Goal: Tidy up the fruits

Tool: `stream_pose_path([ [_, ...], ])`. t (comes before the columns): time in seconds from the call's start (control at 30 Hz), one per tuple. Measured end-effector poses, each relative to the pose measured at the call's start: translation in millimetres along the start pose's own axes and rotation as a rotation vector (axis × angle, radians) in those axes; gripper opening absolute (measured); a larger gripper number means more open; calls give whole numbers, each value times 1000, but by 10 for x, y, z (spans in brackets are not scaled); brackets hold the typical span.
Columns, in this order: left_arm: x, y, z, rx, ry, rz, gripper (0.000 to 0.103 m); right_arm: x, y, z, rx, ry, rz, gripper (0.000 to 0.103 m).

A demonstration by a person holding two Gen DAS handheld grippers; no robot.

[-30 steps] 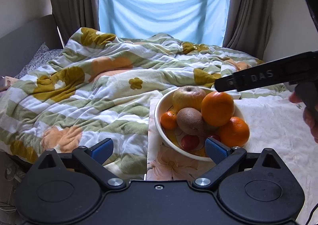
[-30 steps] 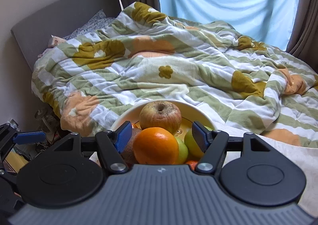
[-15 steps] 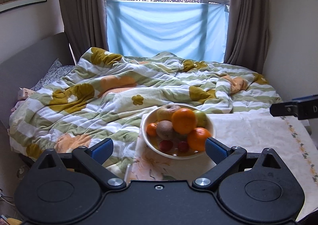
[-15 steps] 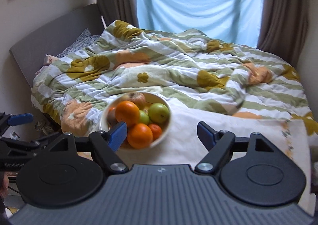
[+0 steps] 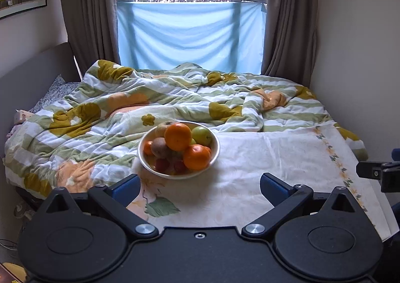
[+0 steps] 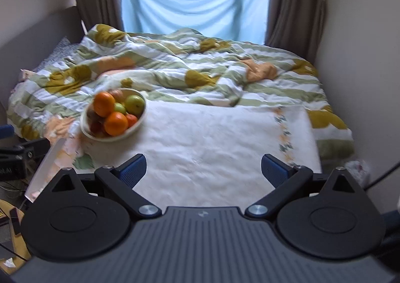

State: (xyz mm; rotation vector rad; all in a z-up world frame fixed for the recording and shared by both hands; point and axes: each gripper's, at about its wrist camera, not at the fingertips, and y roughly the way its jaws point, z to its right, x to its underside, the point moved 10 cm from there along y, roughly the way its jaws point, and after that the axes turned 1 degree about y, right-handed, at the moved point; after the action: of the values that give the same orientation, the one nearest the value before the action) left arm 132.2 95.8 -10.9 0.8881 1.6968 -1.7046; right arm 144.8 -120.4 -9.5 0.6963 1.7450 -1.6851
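A white bowl [image 5: 215, 150] heaped with fruit sits on a pale floral cloth [image 5: 275, 165] spread over the near part of the bed, at the cloth's left edge, touching the green-striped duvet [image 5: 105, 118] behind it. The bowl is round, with no long axis, and stands upright with its mouth up. The pile holds a large orange [image 5: 177, 136] on top, a second orange [image 5: 196, 157] at the front, a green apple [image 5: 201, 136], a kiwi [image 5: 160, 147], a small tangerine [image 5: 148, 147] and a yellowish apple [image 5: 162, 127] at the back. The left wrist view shows small red fruits [image 5: 162, 164] low in the bowl; the blurred right wrist view shows the bowl [image 6: 136, 123] from its right side and a further small green fruit [image 6: 119, 108] between the oranges. The left claw [image 5: 200, 186] is spread wide and empty, well short of the bowl. The right claw [image 6: 203, 169] is likewise spread and empty, over bare cloth to the bowl's right. A blue sheet [image 5: 190, 35] covers the lower window between brown curtains [image 5: 87, 10].
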Motion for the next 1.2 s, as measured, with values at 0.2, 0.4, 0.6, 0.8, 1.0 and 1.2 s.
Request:
stream_pose_path([
  [0.2,71,-46,170,2,33,3,103,266,-89,267,35,60,-18,103],
  [0.4,73,-72,247,1,55,16,103,339,-131,359,48,80,-21,103],
  [0.6,78,-78,264,3,57,16,103,332,-162,389,52,86,-12,103],
  [0.8,84,-79,257,-2,63,19,103,331,-159,398,50,84,-13,103],
  [1.0,94,-67,230,-5,57,19,103,327,-159,392,51,85,-14,103],
  [1.2,96,-63,228,-5,58,19,103,326,-156,394,51,85,-13,103],
])
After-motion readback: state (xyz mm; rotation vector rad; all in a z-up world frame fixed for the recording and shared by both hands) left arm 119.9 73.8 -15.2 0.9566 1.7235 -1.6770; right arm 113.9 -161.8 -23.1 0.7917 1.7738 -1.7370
